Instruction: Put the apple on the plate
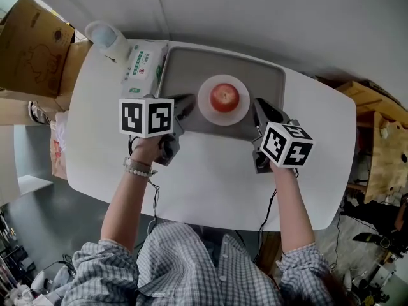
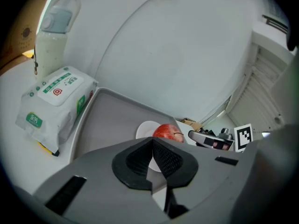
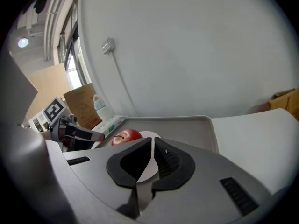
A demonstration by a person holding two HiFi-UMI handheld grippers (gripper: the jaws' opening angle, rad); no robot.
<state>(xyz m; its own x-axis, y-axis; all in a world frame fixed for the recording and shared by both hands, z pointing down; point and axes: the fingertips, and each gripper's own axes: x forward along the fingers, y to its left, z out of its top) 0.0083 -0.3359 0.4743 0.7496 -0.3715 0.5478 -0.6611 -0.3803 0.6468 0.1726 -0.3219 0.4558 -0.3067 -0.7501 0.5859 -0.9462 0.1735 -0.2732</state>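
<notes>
A red apple point(image 1: 224, 97) rests on a small white plate point(image 1: 206, 107) inside a grey tray point(image 1: 268, 81) on the white table. My left gripper point(image 1: 185, 103) is shut and holds nothing, its tip just left of the plate. On the plate's right side my right gripper point(image 1: 260, 105) is likewise shut and holds nothing. In the left gripper view the apple point(image 2: 167, 131) and plate point(image 2: 145, 129) lie just beyond the shut jaws, with the right gripper point(image 2: 210, 139) past them. The right gripper view shows the apple point(image 3: 126, 136) ahead and to the left, near the left gripper point(image 3: 77, 133).
A pack of wet wipes point(image 1: 145, 65) and a pale bottle point(image 1: 108, 38) stand at the tray's left end. A cardboard box point(image 1: 32, 43) sits off the table's left side, wooden furniture point(image 1: 382, 132) off its right. A wall runs behind the tray.
</notes>
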